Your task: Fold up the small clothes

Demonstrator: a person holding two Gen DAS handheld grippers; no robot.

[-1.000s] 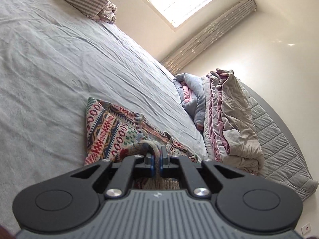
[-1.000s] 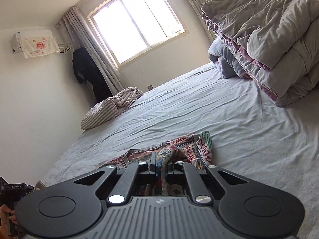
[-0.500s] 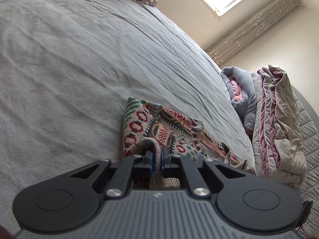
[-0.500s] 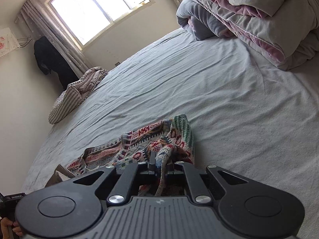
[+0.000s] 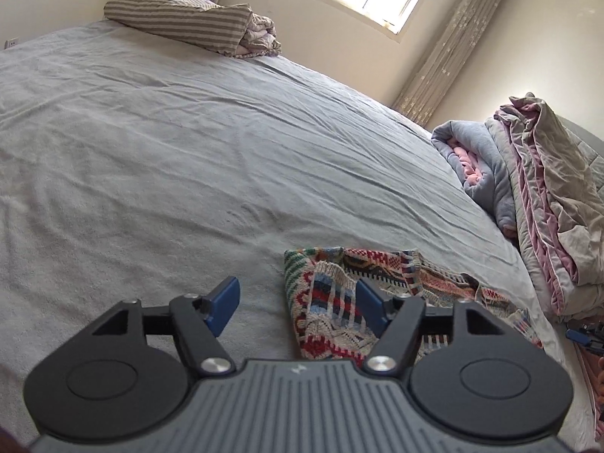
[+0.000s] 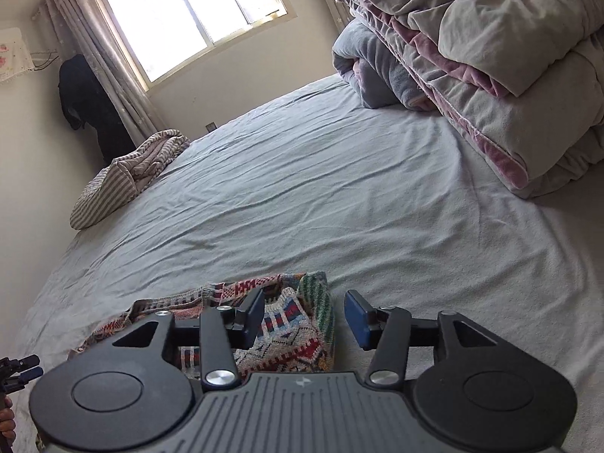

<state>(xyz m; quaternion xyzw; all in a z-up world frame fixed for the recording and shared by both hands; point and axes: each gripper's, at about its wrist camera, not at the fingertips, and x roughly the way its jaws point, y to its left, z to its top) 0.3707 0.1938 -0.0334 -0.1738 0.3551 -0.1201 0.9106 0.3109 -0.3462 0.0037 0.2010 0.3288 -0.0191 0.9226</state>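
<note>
A small patterned knit sweater [image 5: 332, 302] in red, green, blue and cream lies folded on the grey bedsheet [image 5: 188, 151]. My left gripper [image 5: 298, 305] is open just above its near left corner, with one blue pad on each side of the folded edge. The sweater also shows in the right wrist view [image 6: 290, 324]. My right gripper [image 6: 304, 317] is open over its right end, and the green ribbed hem lies between the jaws. Neither gripper holds the cloth.
A folded grey and pink duvet pile [image 6: 490, 75] sits at the right side of the bed. A striped folded blanket [image 5: 188, 19] lies at the far end under the window [image 6: 188, 11]. The other gripper's tip [image 5: 581, 336] shows at the right edge.
Both grippers were shut on the sweater's edge and carried it over. Now both have opened and let it go, and the folded part rests on the bed.
</note>
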